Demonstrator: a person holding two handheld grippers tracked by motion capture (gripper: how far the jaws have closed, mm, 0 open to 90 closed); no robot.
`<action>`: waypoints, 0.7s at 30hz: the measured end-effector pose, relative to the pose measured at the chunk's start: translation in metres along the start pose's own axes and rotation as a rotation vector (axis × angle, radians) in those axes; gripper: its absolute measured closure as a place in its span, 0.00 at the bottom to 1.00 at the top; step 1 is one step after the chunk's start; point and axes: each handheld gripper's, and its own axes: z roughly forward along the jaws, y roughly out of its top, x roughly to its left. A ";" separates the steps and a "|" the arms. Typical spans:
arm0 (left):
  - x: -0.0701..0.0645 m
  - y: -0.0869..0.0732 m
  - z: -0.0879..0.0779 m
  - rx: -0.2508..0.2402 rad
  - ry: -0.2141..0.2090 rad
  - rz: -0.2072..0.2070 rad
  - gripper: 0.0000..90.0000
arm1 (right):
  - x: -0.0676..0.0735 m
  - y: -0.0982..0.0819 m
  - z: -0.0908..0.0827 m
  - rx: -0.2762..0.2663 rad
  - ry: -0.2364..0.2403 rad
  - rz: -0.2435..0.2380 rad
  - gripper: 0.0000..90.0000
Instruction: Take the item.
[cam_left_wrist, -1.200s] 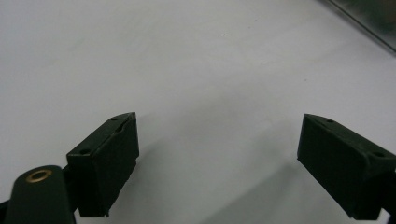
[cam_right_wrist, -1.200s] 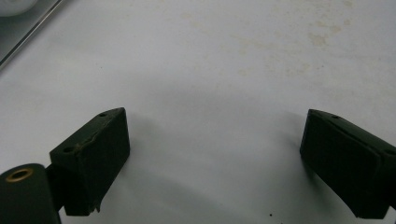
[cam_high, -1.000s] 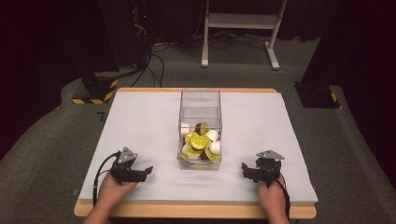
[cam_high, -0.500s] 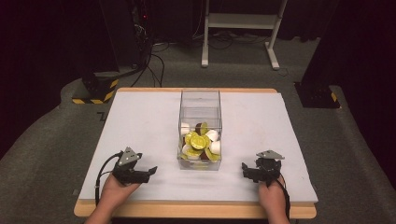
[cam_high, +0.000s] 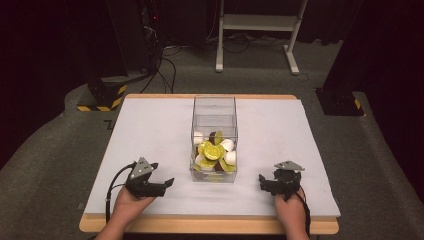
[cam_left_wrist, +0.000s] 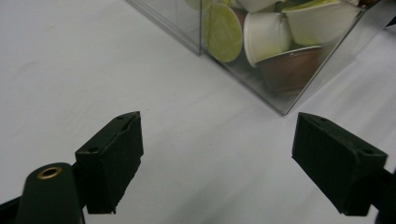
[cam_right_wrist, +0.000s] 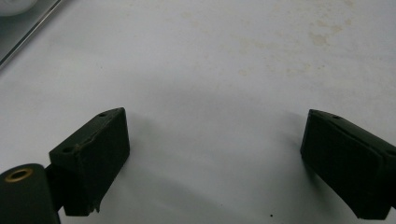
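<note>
The clear box (cam_high: 214, 137) of coffee pods (cam_high: 215, 152) sits mid-table, untouched. Nearest us, our left gripper (cam_high: 162, 183) has swung in toward its corner since a second ago, jaws spread, holding nothing. Our right gripper (cam_high: 263, 181) rests, spread too. Looks like we're starting a reach.

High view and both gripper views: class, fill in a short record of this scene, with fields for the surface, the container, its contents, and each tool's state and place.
surface: white rectangular table top with a wooden edge
container: clear plastic rectangular box, open on top, at the middle of the table
contents: yellow-green, white and brown coffee capsules, heaped at the box's near end
left tool: jaws wide apart, holding nothing, near-left of the box, aimed toward it
right tool: jaws wide apart, holding nothing, near-right of the box
contact: neither tool touches the box
</note>
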 end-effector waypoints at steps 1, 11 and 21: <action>-0.002 0.000 -0.001 -0.002 -0.008 0.006 0.19 | 0.000 0.000 0.000 0.001 0.001 0.004 0.09; -0.016 0.006 -0.004 -0.023 -0.079 -0.028 0.20 | 0.000 0.000 0.000 0.001 0.001 0.002 0.09; -0.039 0.020 -0.005 -0.042 -0.130 -0.023 0.20 | 0.000 0.000 0.000 0.001 0.001 0.001 0.09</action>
